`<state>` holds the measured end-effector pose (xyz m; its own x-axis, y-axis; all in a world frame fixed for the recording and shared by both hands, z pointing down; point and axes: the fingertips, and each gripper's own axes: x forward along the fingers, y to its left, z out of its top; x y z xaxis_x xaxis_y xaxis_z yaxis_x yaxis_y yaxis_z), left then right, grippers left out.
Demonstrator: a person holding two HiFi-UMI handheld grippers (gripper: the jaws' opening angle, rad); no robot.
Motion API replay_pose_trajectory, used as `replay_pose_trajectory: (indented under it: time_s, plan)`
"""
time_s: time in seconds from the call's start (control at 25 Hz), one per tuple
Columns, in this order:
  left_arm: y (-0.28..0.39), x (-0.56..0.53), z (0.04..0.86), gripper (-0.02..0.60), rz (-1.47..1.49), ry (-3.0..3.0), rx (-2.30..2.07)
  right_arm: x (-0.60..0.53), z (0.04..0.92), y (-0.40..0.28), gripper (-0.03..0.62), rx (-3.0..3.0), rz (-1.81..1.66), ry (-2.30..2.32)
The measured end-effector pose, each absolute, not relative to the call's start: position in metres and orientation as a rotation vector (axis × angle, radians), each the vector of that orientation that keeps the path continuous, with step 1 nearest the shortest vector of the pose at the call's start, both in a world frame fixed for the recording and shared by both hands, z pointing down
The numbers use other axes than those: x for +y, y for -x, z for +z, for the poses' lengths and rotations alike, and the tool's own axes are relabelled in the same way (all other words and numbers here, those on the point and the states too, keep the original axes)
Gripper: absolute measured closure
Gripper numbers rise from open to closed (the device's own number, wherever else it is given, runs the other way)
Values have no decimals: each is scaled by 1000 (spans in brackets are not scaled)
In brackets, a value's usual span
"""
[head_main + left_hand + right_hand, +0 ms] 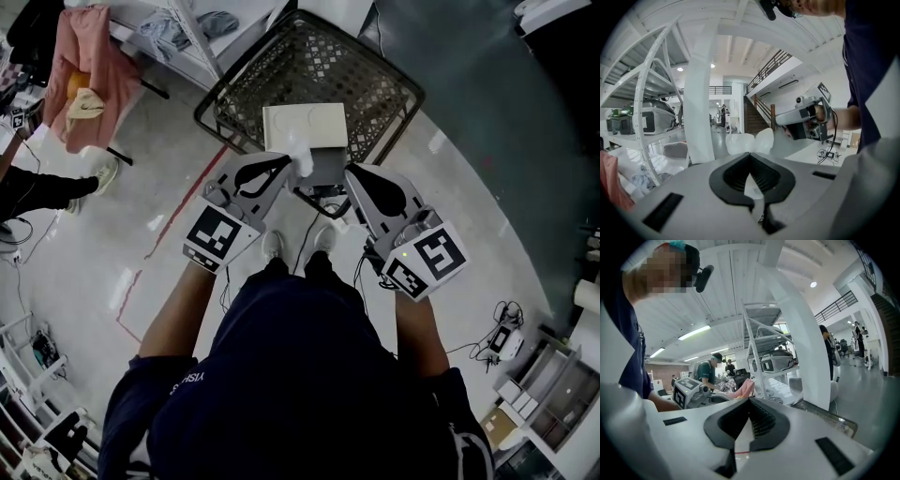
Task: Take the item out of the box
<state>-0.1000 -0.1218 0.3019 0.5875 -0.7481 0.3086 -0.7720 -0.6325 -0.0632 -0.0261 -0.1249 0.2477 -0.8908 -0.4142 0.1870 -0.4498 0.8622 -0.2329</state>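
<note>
Pinching one crumpled white plastic item (302,163) between closed jaws, the left tool (287,165) hangs at the 6 o'clock edge of the single white box (305,127). The box rests on one black wire basket (375,84). At the item's 3 o'clock, the right tool (350,173) has its jaws together, empty.

The crinkled, translucent white plastic-wrapped item (749,141) is pinched between the closed jaw tips of the left gripper (287,167) and puffs out beyond them in two rounded lobes. From the head view it shows as a small white wad at the near edge of the flat, square white cardboard box (306,122). The box lies level on a dark wire-mesh basket (375,89), with two shallow round hollows in its top face.
</note>
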Motion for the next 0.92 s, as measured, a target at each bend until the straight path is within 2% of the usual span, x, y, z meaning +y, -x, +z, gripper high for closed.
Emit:
replay_pose_trajectory:
  time_s: [0.92]
  plan:
    - [101, -120, 298, 574, 484, -2734, -1300, -122, 245, 26, 572, -2896, 393, -672]
